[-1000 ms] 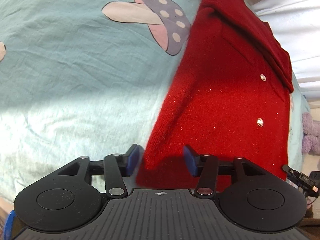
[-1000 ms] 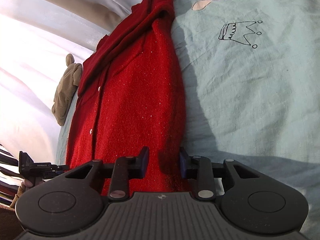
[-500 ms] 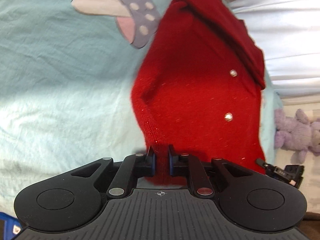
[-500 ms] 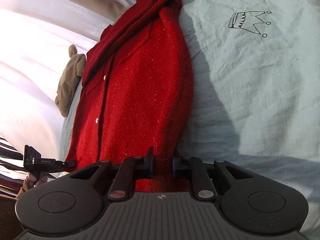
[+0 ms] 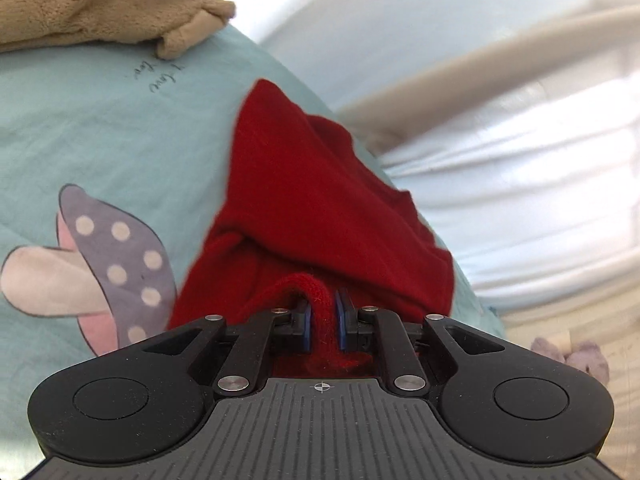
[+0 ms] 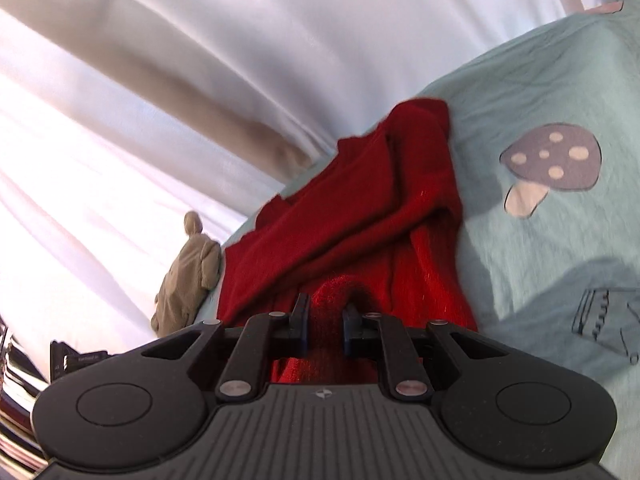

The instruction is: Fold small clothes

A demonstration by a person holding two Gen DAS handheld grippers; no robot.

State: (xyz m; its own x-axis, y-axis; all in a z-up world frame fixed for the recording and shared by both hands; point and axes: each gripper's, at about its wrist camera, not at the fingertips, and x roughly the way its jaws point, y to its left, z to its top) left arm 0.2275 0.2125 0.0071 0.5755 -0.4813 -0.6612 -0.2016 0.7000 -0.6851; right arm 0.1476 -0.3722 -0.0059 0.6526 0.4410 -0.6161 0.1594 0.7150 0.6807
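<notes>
Holding red cardigan (image 5: 320, 208) hem in both clenched grippers, left gripper (image 5: 323, 322) and right gripper (image 6: 325, 322) | cardigan's length runs straight ahead, collar end far on the bed sheet (image 5: 120, 128).

two wrist cameras, close over one red garment

the left wrist view sits just behind the left gripper (image 5: 322, 322), looking forward along its fingers and slanting down at the bed, very near the cloth. the pale blue sheet (image 5: 120, 128) fills its left side, the curtain (image 5: 500, 80) its right, and a tan plush toy (image 5: 100, 4) lies at the top left. the right wrist view sits just behind the right gripper (image 6: 325, 324), also slanting down and equally close, with the curtain (image 6: 180, 80) on its left and the sheet (image 6: 540, 240) on its right. both views share the red garment (image 5: 312, 200) (image 6: 360, 216), the mushroom print (image 5: 116, 264) (image 6: 552, 160), the tan plush toy (image 6: 188, 284) and the curtain
</notes>
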